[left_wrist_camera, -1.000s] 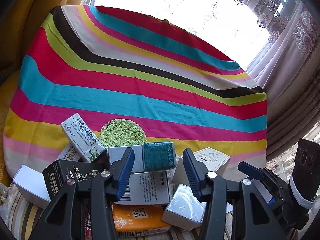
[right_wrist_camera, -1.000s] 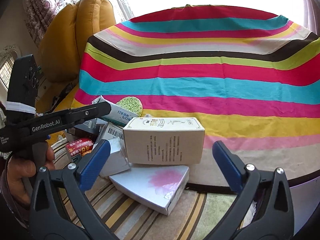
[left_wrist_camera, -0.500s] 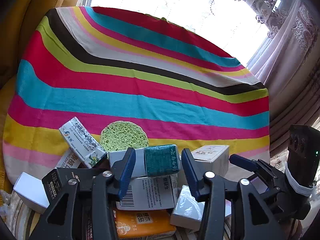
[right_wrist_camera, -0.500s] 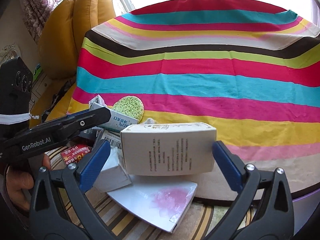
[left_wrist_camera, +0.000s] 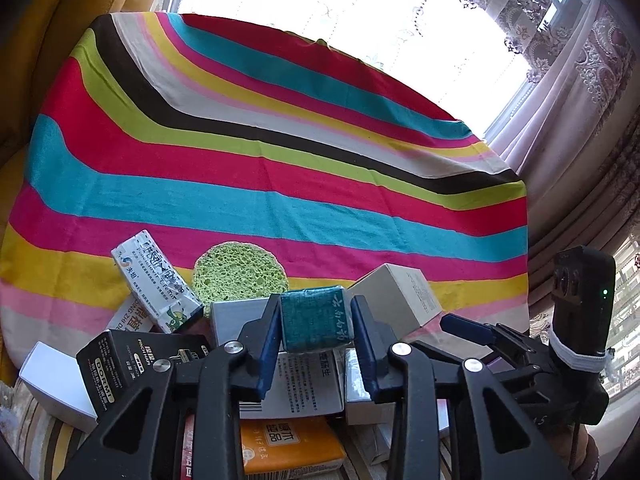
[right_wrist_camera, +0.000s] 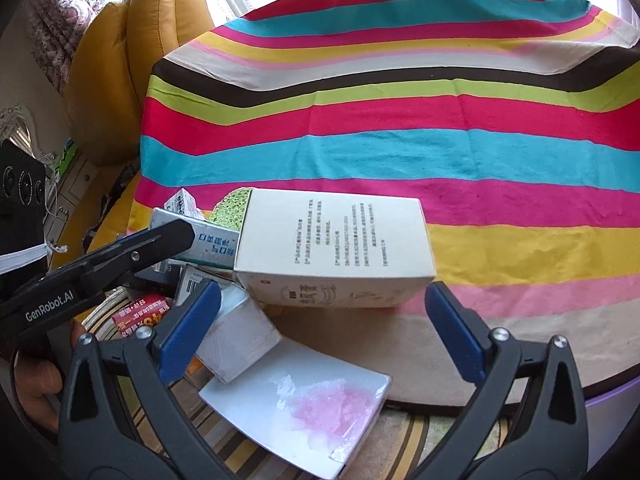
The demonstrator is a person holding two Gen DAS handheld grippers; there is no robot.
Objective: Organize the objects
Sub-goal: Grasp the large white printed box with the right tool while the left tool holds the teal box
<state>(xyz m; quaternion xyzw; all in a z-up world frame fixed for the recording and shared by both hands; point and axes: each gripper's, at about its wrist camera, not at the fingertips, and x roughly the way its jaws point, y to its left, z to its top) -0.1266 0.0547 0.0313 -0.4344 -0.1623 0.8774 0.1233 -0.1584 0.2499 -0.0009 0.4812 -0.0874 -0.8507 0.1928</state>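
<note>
A heap of small boxes lies at the near edge of a round table under a striped cloth (left_wrist_camera: pixel 280 184). My left gripper (left_wrist_camera: pixel 316 332) is shut on a teal and white box (left_wrist_camera: pixel 314 318), its pads pressed on the teal end. A green round sponge (left_wrist_camera: pixel 240 276) lies just beyond. My right gripper (right_wrist_camera: pixel 320 328) is open, its jaws wide on either side of a beige box (right_wrist_camera: pixel 336 248) that is tipped up on the heap, not touching it. The left gripper's finger (right_wrist_camera: pixel 132 252) shows at the left of the right wrist view.
Around the grip lie a white and green box (left_wrist_camera: pixel 156 284), a black box (left_wrist_camera: pixel 136 356), an orange box (left_wrist_camera: pixel 288 444) and a white barcode box (left_wrist_camera: pixel 296 388). A white and pink flat box (right_wrist_camera: pixel 304 404) lies low. A yellow chair (right_wrist_camera: pixel 132 56) stands left, curtains (left_wrist_camera: pixel 580 120) right.
My left gripper has closed onto the teal box. My right gripper has moved forward, and the beige box has tipped so its printed top faces the camera.
</note>
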